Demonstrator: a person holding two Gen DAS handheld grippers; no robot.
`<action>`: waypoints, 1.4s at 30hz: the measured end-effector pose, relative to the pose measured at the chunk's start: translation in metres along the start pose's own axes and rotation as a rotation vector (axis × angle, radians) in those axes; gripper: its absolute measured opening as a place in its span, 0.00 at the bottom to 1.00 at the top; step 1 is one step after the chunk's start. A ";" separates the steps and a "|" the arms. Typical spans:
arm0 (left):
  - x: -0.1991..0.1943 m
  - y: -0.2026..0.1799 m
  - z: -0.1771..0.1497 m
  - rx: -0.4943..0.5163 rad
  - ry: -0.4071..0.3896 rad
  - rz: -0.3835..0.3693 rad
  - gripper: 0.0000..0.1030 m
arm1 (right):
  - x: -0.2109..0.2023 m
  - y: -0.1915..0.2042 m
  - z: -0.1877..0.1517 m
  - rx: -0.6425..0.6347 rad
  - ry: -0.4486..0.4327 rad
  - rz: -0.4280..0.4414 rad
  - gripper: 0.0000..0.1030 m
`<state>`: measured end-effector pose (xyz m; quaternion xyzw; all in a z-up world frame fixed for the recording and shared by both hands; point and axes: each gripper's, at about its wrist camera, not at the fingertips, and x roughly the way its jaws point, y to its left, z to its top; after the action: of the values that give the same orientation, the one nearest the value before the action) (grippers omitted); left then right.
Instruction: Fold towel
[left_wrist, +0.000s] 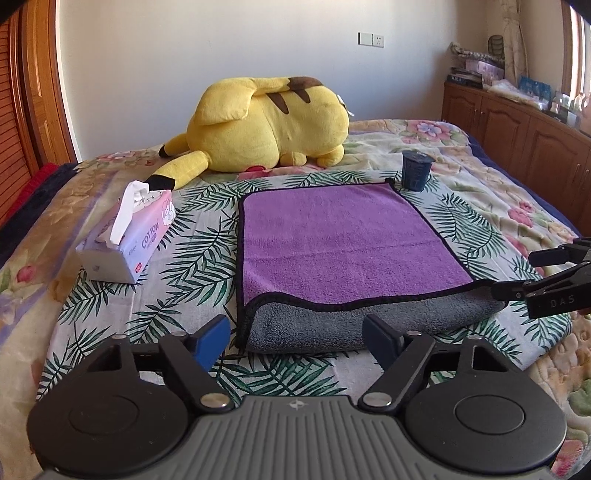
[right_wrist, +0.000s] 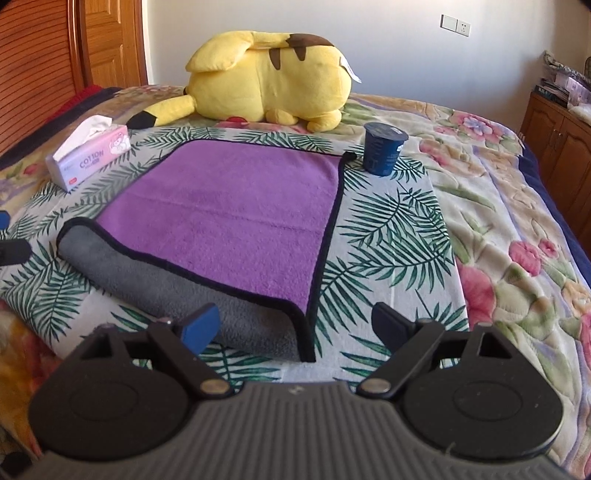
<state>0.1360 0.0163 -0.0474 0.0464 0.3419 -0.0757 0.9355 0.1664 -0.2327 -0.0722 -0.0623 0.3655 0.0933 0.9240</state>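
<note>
On the bed, purple towel (left_wrist: 343, 236), grey underside

The left gripper (left_wrist: 295, 334) has a grey ribbed plate at the bottom with a small cross mark on it. On each side of the ribbed plate sits a big black round disc. Black arms run up from the plate, joined with shiny silver screws. One fingertip pad (left_wrist: 212, 338) above the plate is bright blue; the other looks dark blue.

The right gripper (right_wrist: 295, 326) looks the same: grey ribbed plate, two black discs beside it, black arms and silver screws. Seen from the left wrist camera, its black side has the letters "DAS" on it.
</note>
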 end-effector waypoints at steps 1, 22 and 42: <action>0.004 0.001 0.001 0.001 0.007 -0.002 0.56 | 0.001 -0.001 0.000 0.002 0.001 0.004 0.86; 0.058 0.028 0.013 -0.035 0.061 -0.020 0.36 | 0.037 -0.016 0.003 0.036 0.107 0.087 0.60; 0.075 0.035 0.002 -0.059 0.112 -0.034 0.11 | 0.046 -0.023 0.000 0.071 0.170 0.185 0.37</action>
<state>0.1996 0.0422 -0.0930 0.0173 0.3964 -0.0787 0.9146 0.2046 -0.2491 -0.1025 -0.0032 0.4499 0.1597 0.8787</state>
